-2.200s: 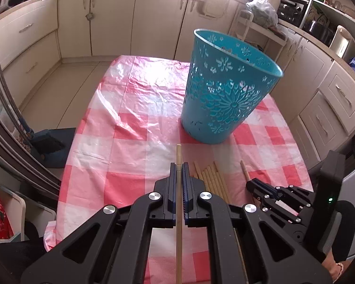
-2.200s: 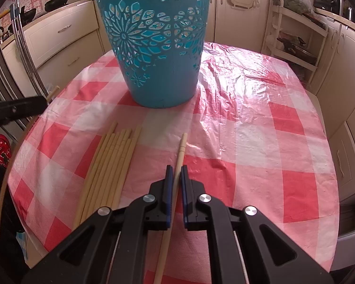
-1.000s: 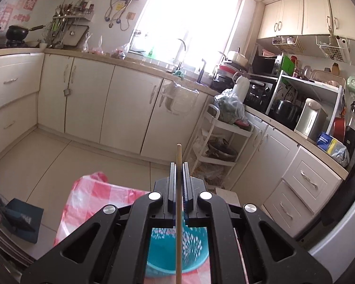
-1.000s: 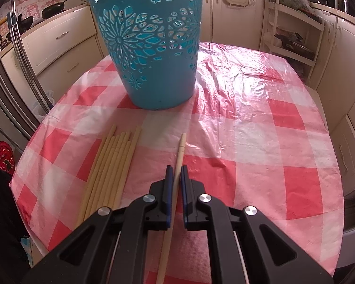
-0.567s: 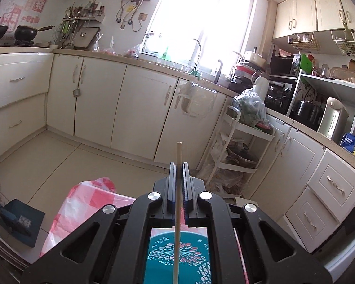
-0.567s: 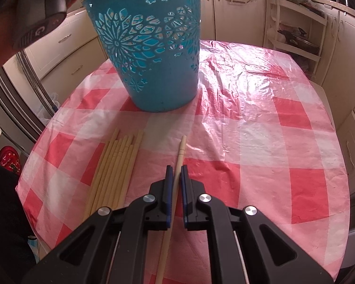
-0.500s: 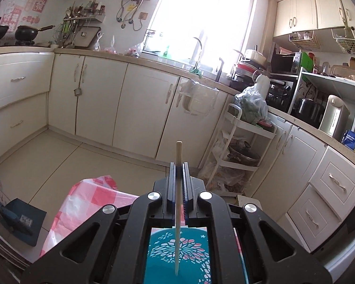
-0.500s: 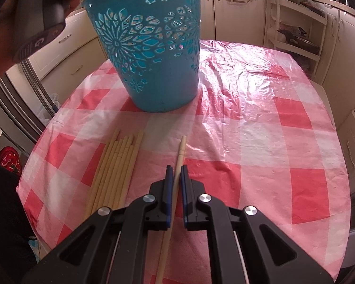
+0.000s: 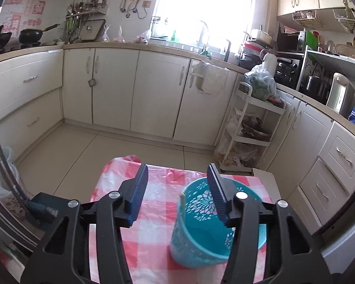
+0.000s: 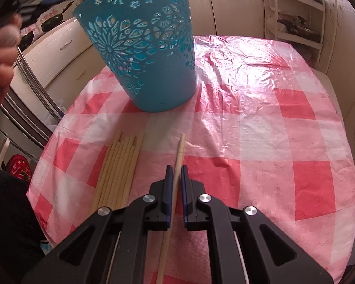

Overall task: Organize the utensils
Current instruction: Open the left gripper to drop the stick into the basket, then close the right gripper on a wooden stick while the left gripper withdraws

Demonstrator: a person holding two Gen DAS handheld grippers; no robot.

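- Right gripper (image 10: pixel 174 177) nearest the lens, pads pinched on a single chopstick (image 10: pixel 179 150); stick runs lengthwise through the narrow slot, tip jutting forward over the checked tablecloth (image 10: pixel 260 123), tail passing back under the black frame.
- Just left of that stick, apart from it: a bundle of chopsticks (image 10: pixel 119 165) lying flat, side by side, pointing toward the basket.
- Beyond both, upright on the cloth: a blue basket (image 10: pixel 142 47) with cut-out flower pattern; inside not visible from the right wrist view.
- Far left edge of the right wrist view: a blurred hand (image 10: pixel 2 47); what it grips cannot be made out.
- Left gripper (image 9: pixel 176 191) held above the table, jaws opening, blue pads well apart with nothing between them.
- Below and beyond the left gripper's right finger: same blue basket (image 9: pixel 201 243), seen from above, open mouth partly hidden by that finger.
- Against the basket's left inner rim: a pale thin end (image 9: pixel 182 198) poking up, likely a chopstick; rest of it hidden by the wall.
- Farther off: tiled floor, cream cabinets (image 9: pixel 135 90) along the walls, a white rack cart (image 9: pixel 248 130) with bags and a pot, a bright window over the counter.
- Nothing standing between the pinched stick and the basket except bare cloth.
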